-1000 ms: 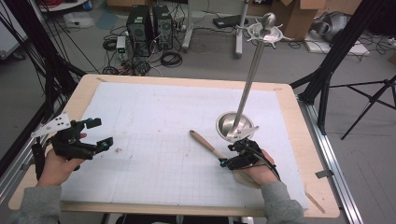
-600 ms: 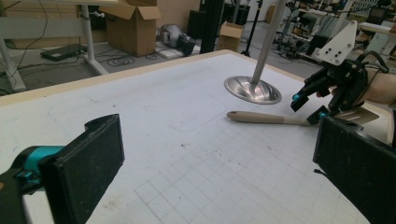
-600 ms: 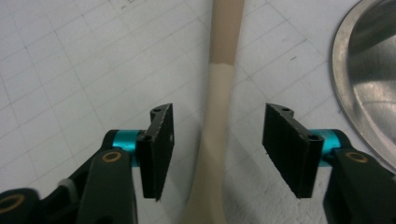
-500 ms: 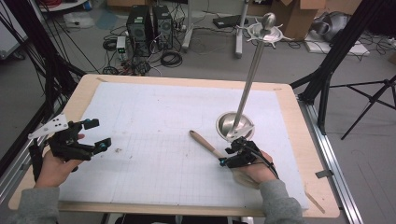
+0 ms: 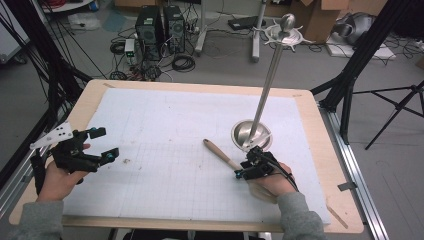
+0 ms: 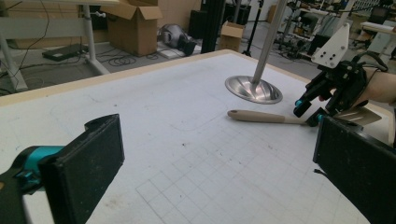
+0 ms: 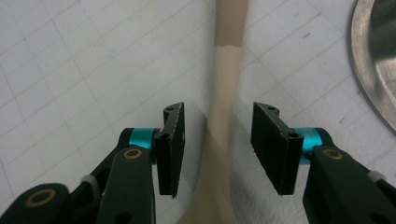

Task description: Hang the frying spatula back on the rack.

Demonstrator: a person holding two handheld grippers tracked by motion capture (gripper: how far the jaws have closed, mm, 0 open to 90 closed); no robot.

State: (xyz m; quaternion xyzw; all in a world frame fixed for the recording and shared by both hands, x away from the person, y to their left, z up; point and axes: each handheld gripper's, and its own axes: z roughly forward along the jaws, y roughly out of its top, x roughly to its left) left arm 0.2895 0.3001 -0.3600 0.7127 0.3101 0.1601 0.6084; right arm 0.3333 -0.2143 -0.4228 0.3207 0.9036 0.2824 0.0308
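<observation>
The right gripper (image 7: pixel 217 149) has been closing its fingers around the spatula (image 7: pixel 223 107).

Left claw (image 5: pixel 102 145): black frame, teal collars behind flat black pads (image 6: pixel 88 158), carrying a pale grey three-cornered plate (image 5: pixel 52 136) drilled with holes. Right claw (image 7: pixel 217 149): black links showing brass rivets (image 7: pixel 133 153), teal collars, ribbed black pads, trailing a black cable (image 5: pixel 282 172). Person wearing grey sleeves (image 5: pixel 35 220).

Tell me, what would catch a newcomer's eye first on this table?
Probably the tall metal stand, a shiny pole rising from a round base on the white gridded mat. Beside its base lies a beige spatula; the right gripper has just been closing, its fingers on either side of the handle but not yet touching. The left gripper is open at the mat's left edge.
</observation>
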